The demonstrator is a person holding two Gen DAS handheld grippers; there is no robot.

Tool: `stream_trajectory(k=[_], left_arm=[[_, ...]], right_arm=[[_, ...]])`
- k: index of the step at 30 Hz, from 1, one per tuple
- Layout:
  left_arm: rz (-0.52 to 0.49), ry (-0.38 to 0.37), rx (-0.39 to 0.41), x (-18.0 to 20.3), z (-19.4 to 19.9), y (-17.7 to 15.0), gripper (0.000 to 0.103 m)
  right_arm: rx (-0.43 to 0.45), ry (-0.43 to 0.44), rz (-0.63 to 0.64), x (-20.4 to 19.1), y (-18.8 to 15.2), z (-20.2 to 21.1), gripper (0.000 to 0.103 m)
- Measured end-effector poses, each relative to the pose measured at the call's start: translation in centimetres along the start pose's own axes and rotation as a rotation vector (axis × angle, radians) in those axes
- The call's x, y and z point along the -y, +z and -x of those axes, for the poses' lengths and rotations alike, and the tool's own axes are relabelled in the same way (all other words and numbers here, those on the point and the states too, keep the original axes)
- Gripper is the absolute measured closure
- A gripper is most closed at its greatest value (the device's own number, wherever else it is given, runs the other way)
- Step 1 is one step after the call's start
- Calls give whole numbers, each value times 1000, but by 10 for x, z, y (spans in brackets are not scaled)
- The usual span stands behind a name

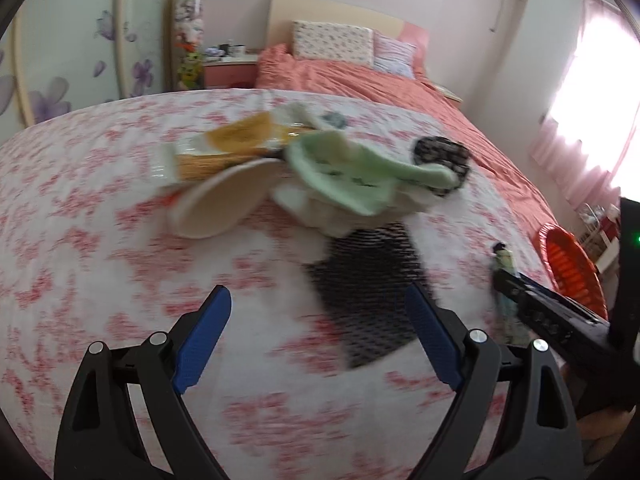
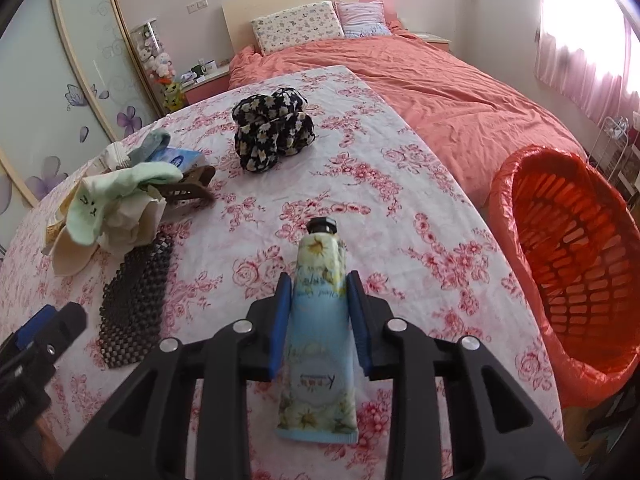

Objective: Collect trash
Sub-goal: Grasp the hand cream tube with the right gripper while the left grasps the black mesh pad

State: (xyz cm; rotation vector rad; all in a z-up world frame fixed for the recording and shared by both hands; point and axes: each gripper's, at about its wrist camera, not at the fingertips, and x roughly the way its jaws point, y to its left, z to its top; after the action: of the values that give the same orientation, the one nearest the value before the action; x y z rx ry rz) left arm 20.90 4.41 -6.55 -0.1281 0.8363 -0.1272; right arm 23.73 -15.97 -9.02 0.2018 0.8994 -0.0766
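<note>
My right gripper (image 2: 319, 280) is shut on a flowery cream tube (image 2: 318, 332) with a black cap, held above the floral tablecloth; it also shows in the left wrist view (image 1: 505, 264). An orange basket (image 2: 576, 264) lined with an orange bag stands off the table's right edge, also in the left wrist view (image 1: 568, 268). My left gripper (image 1: 320, 300) is open and empty above the cloth, short of a pile with a yellow wrapper (image 1: 236, 144), a green sock (image 1: 352, 172) and crumpled tissue (image 2: 128, 220).
A black woven mat (image 2: 136, 300) lies near the pile, with a brown hair clip (image 2: 188, 190) and a dark flowery scrunchie (image 2: 272, 128) further back. A bed with a coral cover (image 2: 440, 80) lies behind the table (image 2: 400, 216).
</note>
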Motion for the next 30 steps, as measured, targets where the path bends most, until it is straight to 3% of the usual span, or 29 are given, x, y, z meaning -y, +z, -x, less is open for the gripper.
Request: stream_trajectory(k=[5, 10, 14, 15, 16, 19, 27, 30], left_arm=[[-43, -16, -22, 29, -13, 6, 15], [-90, 54, -30, 42, -28, 6, 18], [-78, 77, -55, 39, -35, 4, 44], [-78, 89, -43, 37, -32, 3, 58], [-78, 93, -43, 35, -32, 3, 66], [-47, 49, -47, 19, -28, 4, 84], [-27, 43, -46, -14, -17, 0, 85], [-31, 37, -41, -10, -18, -1, 79]], right_arm=[[7, 0, -1, 7, -1, 2, 74], [10, 7, -6, 10, -2, 3, 74], [10, 8, -5, 11, -3, 3, 74], [9, 10, -6, 11, -3, 3, 75], [9, 11, -6, 11, -3, 3, 75], [8, 24, -7, 10, -3, 3, 75], [13, 36, 26, -4, -3, 0, 74], [12, 39, 31, -7, -2, -1, 74]])
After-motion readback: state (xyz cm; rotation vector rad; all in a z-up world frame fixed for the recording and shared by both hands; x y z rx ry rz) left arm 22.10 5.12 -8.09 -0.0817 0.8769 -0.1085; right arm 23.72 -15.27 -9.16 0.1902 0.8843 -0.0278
